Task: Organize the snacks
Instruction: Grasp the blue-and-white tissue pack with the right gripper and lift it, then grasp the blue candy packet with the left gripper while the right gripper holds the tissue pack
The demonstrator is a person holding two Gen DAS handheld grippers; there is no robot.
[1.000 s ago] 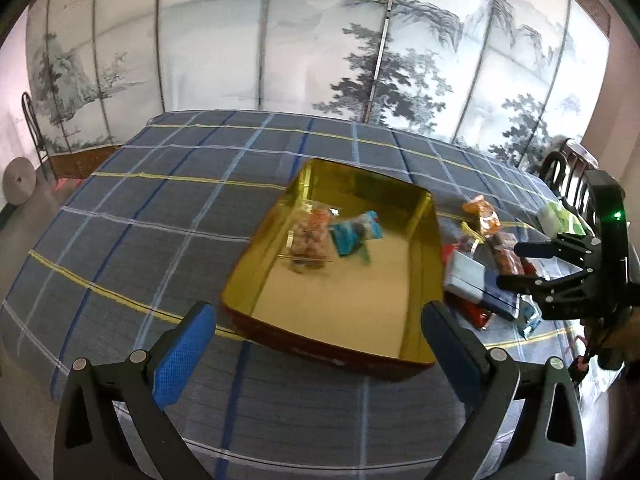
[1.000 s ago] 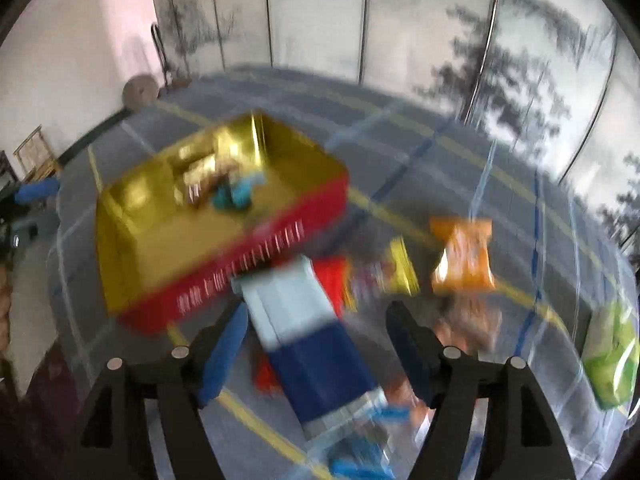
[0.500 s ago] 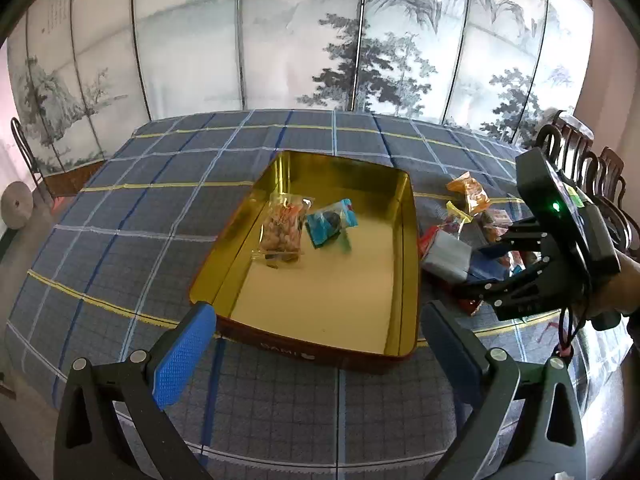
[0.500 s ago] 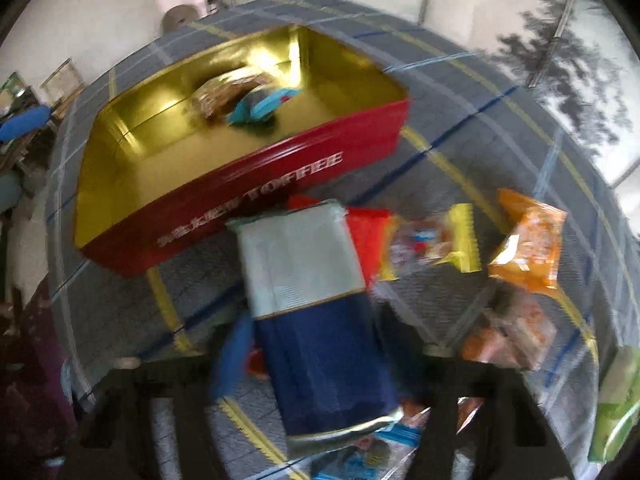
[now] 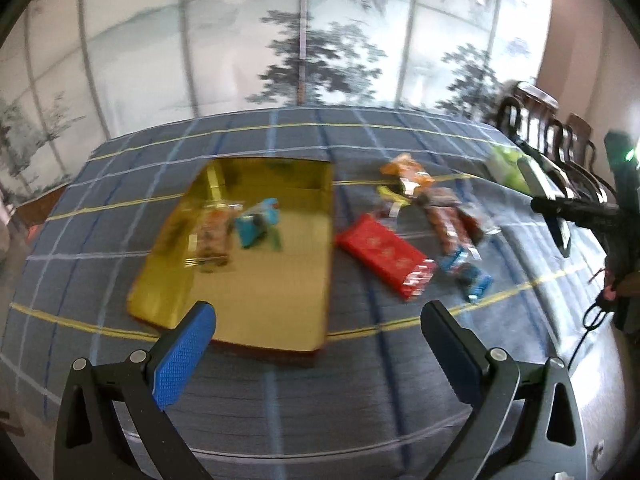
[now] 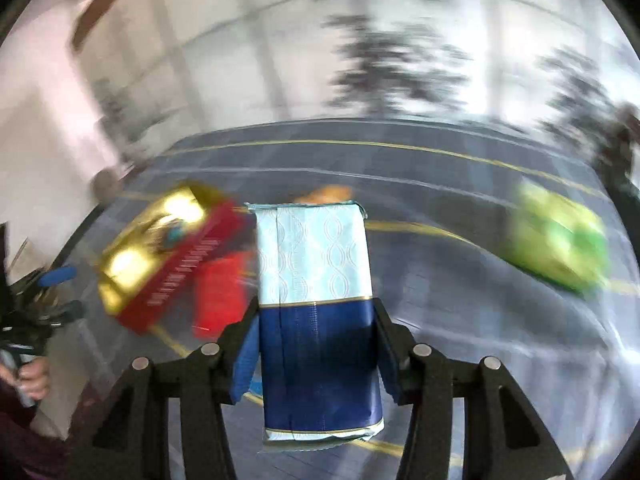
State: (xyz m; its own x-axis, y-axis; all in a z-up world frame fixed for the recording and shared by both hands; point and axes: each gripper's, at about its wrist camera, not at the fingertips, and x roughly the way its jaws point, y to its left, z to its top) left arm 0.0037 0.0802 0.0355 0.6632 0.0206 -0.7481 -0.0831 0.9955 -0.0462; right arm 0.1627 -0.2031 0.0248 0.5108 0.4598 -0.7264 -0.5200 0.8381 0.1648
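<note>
Above the plaid surface (image 6: 440, 184), our right tongs (image 6: 316, 352) clamp a blue-and-white packet (image 6: 316, 304), long axis pointing away; left tongs (image 5: 316, 344) gape empty.

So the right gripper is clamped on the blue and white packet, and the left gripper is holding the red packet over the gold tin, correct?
Not quite. The right gripper does clamp the blue and white packet. But in the left wrist view the left gripper is open and empty, and the red packet lies on the tablecloth to the right of the gold tin, not over it.
</note>
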